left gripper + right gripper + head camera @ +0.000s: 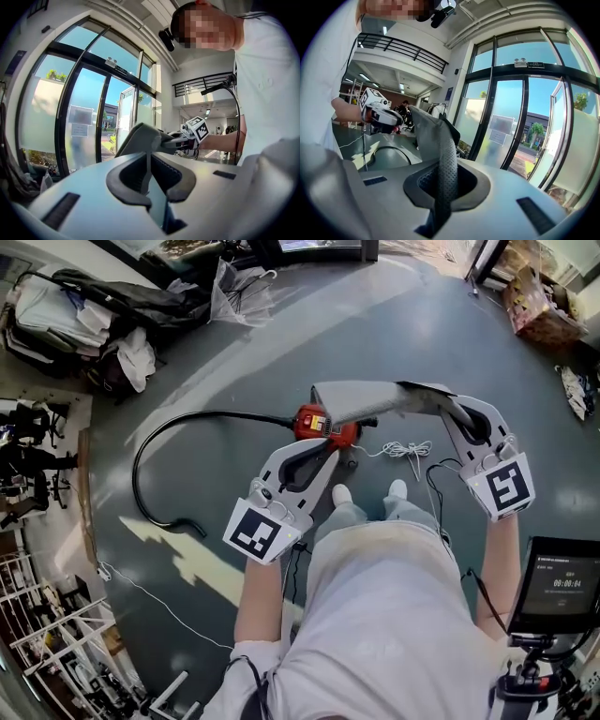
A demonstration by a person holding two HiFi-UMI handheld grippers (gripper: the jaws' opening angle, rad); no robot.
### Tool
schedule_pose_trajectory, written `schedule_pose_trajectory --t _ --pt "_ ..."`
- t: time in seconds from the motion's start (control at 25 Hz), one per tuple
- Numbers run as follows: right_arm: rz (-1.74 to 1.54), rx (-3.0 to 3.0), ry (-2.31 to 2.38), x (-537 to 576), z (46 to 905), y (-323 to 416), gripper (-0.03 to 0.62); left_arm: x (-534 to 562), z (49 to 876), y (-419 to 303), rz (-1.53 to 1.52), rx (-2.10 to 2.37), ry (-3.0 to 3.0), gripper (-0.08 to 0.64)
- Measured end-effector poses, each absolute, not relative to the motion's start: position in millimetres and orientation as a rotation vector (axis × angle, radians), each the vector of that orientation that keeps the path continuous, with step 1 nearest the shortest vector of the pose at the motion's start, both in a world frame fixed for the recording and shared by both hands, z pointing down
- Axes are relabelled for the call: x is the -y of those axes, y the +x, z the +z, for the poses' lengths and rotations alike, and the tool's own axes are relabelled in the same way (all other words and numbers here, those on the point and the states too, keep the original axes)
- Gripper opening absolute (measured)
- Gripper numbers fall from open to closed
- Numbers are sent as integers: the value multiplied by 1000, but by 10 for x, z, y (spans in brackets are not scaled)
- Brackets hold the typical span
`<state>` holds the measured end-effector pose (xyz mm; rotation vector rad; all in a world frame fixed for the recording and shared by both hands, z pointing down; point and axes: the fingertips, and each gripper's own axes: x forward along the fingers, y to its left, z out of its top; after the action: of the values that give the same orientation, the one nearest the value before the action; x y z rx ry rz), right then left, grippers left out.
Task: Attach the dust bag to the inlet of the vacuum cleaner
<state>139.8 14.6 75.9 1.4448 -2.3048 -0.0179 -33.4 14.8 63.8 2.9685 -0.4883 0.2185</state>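
- Head view: the dust bag (pixel 375 399) is stretched between the two claws and held in the air above the vacuum cleaner (pixel 323 426). The machine sits on the floor (pixel 234 352) just ahead of the person's shoes (pixel 342 495). The bag is not yet on it.
- The left claw (pixel 323 446) is clenched on one end of the dust bag. In the left gripper view its jaws press together on a thin edge of the bag (pixel 140 136).
- The right claw (pixel 450 411) is clenched on the other end. In the right gripper view a perforated strip of the bag (pixel 443 164) is pinched between the jaws.
- The inlet cannot be made out, because the bag covers part of the machine from above.
- Risk, slipping: the left hold is on a thin edge only. Pulling the bag taut could draw that edge out and drop one end.
- Risk, misalignment: the bag hides the machine from above, so its opening may miss the inlet on the way down.
- Risk, snagging: the black hose (pixel 141 460) and a white cord (pixel 408 448) lie close by and could catch a claw or the bag.
- Risk, shifting: the machine appears to stand free, so a sideways push could slide it instead of seating the bag.
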Motion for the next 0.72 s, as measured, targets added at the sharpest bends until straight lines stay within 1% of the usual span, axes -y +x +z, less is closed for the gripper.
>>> schedule_pose_trajectory --t 0.28,0.44,0.6,0.72 --pt "-75 2334 1349 -32 813 1256 18 76 128 -619 190 549 3085 16" --pt "-140 2362 1281 -27 787 1065 18 215 -14 -624 392 528 3159 17" --pt "-187 2391 1235 -32 724 878 18 222 -49 -416 607 358 3278 17" --pt "-208 2408 1209 -31 695 778 18 185 -32 -201 705 199 3346 35"
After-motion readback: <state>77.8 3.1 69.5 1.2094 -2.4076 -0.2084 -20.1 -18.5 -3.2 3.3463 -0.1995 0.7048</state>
